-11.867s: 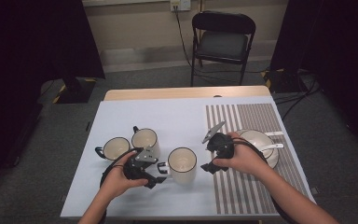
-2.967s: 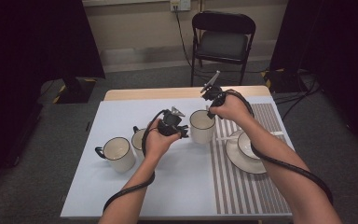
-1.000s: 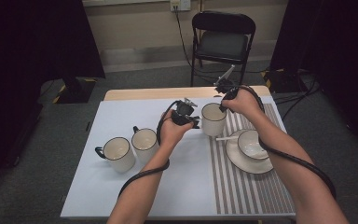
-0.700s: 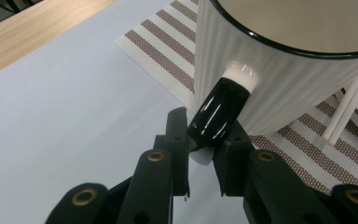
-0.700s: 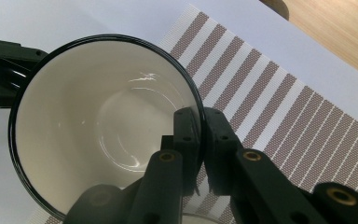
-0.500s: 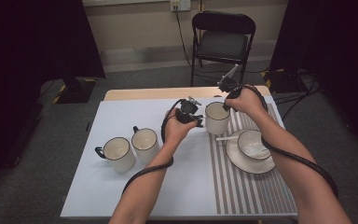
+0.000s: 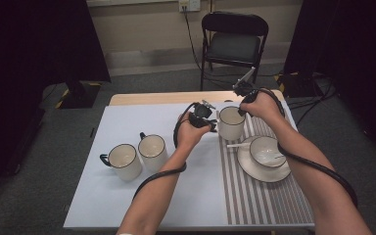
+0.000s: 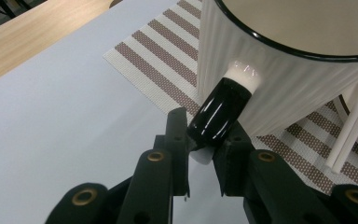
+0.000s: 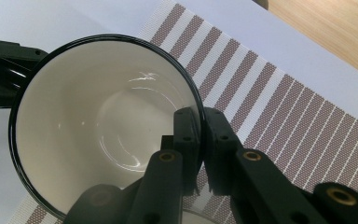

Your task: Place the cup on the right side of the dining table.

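Observation:
A white ribbed mug point(image 7: 230, 125) with a black rim stands at the left edge of the striped placemat point(image 7: 269, 200). My left gripper point(image 7: 213, 123) is shut on its black handle point(image 8: 220, 114), seen close in the left gripper view, where the jaws point(image 8: 204, 148) clamp the handle's lower end against the mug wall point(image 8: 270, 88). My right gripper point(image 7: 241, 105) comes in from the far side. It is shut on the mug's rim point(image 9: 200, 122), one jaw inside the mug point(image 9: 102, 126) and one outside.
A bowl on a saucer point(image 7: 266, 152) with a white spoon point(image 7: 236, 145) sits on the placemat just near of the mug. Two more mugs point(image 7: 122, 161) point(image 7: 152, 151) stand at the left on the white table cover point(image 7: 127, 205). A folding chair point(image 7: 234, 44) is beyond the table.
Over the last second both grippers have carried the mug a little to the right, onto the placemat's edge. Earlier it stood with the other mugs near the front.

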Available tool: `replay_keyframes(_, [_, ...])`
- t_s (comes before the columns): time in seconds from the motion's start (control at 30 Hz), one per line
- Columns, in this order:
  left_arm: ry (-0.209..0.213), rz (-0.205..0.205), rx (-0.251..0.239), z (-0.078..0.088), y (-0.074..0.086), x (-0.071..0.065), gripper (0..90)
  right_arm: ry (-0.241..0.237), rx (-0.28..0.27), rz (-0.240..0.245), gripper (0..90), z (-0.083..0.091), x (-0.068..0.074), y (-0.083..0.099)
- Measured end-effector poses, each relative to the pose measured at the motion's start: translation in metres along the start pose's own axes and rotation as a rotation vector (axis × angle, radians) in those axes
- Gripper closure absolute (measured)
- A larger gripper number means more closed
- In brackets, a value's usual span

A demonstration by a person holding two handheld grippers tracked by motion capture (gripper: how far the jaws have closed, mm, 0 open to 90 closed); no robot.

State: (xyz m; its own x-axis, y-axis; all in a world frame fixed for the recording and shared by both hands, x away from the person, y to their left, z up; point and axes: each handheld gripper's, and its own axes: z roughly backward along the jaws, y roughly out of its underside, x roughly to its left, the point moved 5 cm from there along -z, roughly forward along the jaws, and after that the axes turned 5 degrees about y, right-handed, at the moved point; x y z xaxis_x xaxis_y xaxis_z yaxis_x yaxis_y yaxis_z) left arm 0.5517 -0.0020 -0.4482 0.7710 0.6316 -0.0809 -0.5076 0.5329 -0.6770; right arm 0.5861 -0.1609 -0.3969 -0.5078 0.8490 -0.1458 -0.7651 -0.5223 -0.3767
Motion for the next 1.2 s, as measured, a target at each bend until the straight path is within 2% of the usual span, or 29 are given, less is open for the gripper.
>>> replay_keyframes(0.73, [-0.003,0.002,0.007,-0.020,-0.002,-0.003,77.4,0.024,0.011,-0.017,84.7,-0.010,-0.011,0.009])
replay_keyframes(1.2, [-0.006,0.002,0.005,-0.021,-0.003,-0.004,77.2,0.022,0.005,-0.033,84.6,-0.011,-0.012,0.011])
